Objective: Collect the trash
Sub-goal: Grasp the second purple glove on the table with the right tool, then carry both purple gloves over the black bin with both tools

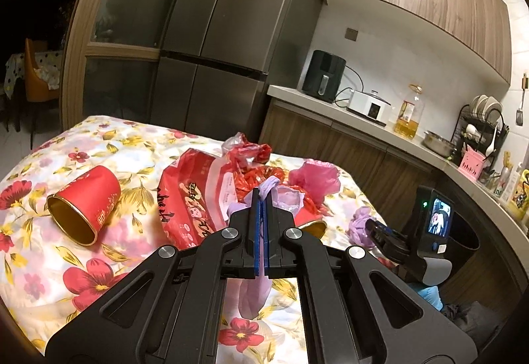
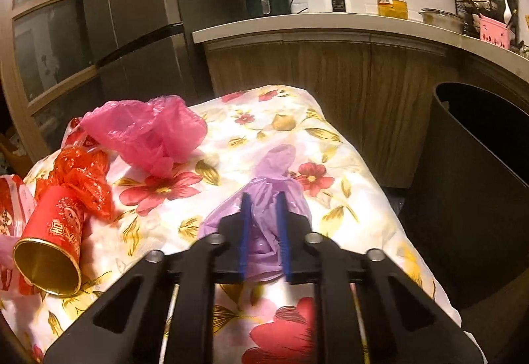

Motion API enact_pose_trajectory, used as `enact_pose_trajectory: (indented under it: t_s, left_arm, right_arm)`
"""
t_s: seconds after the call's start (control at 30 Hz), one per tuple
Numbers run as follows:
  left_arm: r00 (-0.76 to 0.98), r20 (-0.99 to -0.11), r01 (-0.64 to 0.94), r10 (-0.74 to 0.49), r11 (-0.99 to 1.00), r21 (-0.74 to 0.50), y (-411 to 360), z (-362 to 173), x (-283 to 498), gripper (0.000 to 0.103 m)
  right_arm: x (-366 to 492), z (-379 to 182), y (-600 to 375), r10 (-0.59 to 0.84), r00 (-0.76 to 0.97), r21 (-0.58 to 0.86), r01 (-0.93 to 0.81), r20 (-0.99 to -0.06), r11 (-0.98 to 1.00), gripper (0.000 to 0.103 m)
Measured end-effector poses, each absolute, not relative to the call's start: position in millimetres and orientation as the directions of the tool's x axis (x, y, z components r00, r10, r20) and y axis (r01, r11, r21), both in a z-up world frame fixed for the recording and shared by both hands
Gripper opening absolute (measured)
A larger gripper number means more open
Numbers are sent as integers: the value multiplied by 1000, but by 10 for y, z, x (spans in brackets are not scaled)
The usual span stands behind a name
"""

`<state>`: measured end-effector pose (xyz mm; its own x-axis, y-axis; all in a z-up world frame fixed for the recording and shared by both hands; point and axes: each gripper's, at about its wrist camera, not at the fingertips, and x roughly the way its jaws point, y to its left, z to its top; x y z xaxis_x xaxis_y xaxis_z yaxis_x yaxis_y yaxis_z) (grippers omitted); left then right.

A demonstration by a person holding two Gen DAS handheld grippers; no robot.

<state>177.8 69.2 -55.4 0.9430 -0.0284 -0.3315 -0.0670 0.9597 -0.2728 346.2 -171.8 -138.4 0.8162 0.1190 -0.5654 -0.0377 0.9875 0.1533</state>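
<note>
Left gripper (image 1: 263, 198) was clamped on a pale lilac plastic bag (image 1: 251, 294), frame centre. Right gripper (image 2: 263, 202) was parted astride a second crumpled lilac bag (image 2: 276, 172). Two red gold-lined paper cups (image 1: 84, 208) (image 1: 312, 225) – only the right view showed the black bin (image 2: 463, 198), right edge.

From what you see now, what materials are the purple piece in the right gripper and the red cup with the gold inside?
The purple piece, between the right gripper fingers, looks like thin glossy plastic film: it is crumpled and translucent. The red cup seems to be coated paper with a shiny gold foil lining, though thin metal is possible.
</note>
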Motion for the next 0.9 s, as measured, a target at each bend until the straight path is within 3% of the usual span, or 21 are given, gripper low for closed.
enact_pose_trajectory:
  t_s: [0.17, 0.9]
  left_arm:
    - [944, -328, -65, -27, 962, -266, 674, -528, 1763, 0]
    - [951, -283, 49, -122, 966, -253, 178, -270, 1790, 0]
  right_arm:
    - [3389, -1299, -1778, 145, 836, 188, -51, -530, 981, 4]
    - [2540, -474, -2186, 204, 923, 199, -144, -327, 970, 3]
